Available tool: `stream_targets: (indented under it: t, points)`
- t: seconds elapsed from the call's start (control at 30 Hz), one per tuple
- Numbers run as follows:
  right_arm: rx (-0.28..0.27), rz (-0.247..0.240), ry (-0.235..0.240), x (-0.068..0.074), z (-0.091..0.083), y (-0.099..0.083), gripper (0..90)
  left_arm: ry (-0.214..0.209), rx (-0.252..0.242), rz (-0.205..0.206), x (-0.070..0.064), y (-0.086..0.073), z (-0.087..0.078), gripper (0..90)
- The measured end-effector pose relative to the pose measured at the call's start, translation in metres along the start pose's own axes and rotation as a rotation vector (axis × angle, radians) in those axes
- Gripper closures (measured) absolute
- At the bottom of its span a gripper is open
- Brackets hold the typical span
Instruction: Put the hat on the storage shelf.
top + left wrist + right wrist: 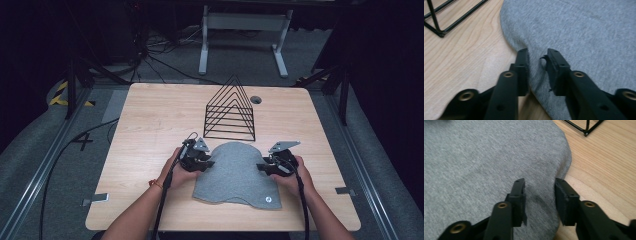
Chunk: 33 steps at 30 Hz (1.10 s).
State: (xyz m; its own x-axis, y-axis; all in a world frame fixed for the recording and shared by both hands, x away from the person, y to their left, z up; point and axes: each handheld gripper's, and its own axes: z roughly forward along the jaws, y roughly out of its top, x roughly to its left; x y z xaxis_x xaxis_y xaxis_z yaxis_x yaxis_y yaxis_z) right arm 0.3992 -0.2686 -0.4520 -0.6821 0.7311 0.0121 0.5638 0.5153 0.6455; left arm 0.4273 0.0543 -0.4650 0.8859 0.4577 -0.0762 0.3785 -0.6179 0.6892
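Flat grey knitted fabric cap (235,172) lying on pale wooden table (150,125) before black wire rack (231,112), judged light, limp, non-fragile; best pinched at side hems, where left gripper (537,56) and right gripper (539,185) sit, jaws spread.

The high view looks forward and down over the whole worktop (150,115). Each gripper view rides close behind its own claw, facing the grey cloth (235,172) between them; both catch a wire rack (231,112) corner beyond.
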Motion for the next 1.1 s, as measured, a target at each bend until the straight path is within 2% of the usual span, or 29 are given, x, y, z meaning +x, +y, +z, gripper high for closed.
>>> stream_targets:
  t: [0.03,0.1,0.17,0.27,0.33,0.4,0.47,0.5,0.6,0.67,0.77,0.83,0.87,0.97,1.0,1.1]
  points:
    - [-0.008,0.008,0.011,0.000,0.000,-0.001,71.8,-0.016,-0.005,-0.005,0.000,0.000,0.000,77.8]
    - [-0.009,0.012,0.018,0.000,0.000,-0.001,74.4,-0.021,-0.003,-0.008,0.000,0.000,0.000,79.3]
    - [-0.016,0.014,0.034,0.000,0.001,-0.001,82.0,-0.025,0.008,0.011,0.001,0.001,0.000,82.7]
    - [-0.022,0.016,0.042,0.000,0.001,-0.002,83.8,-0.020,-0.002,-0.011,0.000,0.001,-0.001,83.1]
    - [-0.026,0.013,0.040,0.000,0.000,-0.002,84.2,-0.010,0.000,0.012,-0.001,0.002,-0.003,83.4]
    - [-0.035,-0.003,0.034,0.001,-0.002,-0.001,84.5,-0.014,-0.026,0.007,-0.002,0.004,-0.008,83.9]
    - [-0.048,-0.017,0.035,0.003,-0.006,0.000,84.6,-0.008,-0.044,0.019,-0.004,0.006,-0.015,84.0]
    - [-0.072,-0.028,0.040,0.005,-0.013,0.002,84.7,-0.010,-0.065,0.029,-0.007,0.008,-0.022,84.1]
    - [-0.095,-0.046,0.038,0.008,-0.020,0.004,84.7,-0.003,-0.074,0.047,-0.009,0.011,-0.030,84.1]
    - [-0.126,-0.065,0.027,0.011,-0.031,0.009,84.7,0.004,-0.089,0.068,-0.013,0.015,-0.040,84.2]
    - [-0.174,-0.077,0.029,0.012,-0.048,0.016,84.8,0.008,-0.120,0.090,-0.015,0.022,-0.054,84.3]
    - [-0.199,-0.076,0.026,0.012,-0.056,0.020,84.8,0.012,-0.134,0.087,-0.016,0.024,-0.058,84.3]
    - [-0.208,-0.085,0.021,0.012,-0.060,0.024,84.8,0.021,-0.155,0.102,-0.017,0.030,-0.066,84.3]
    - [-0.231,-0.099,0.012,0.013,-0.069,0.033,84.9,0.038,-0.149,0.141,-0.018,0.040,-0.075,84.4]
    - [-0.231,-0.099,0.012,0.013,-0.069,0.033,84.9,0.038,-0.149,0.141,-0.018,0.040,-0.075,84.4]
    - [-0.246,-0.127,-0.006,0.016,-0.080,0.045,84.9,0.048,-0.166,0.170,-0.018,0.053,-0.088,84.4]
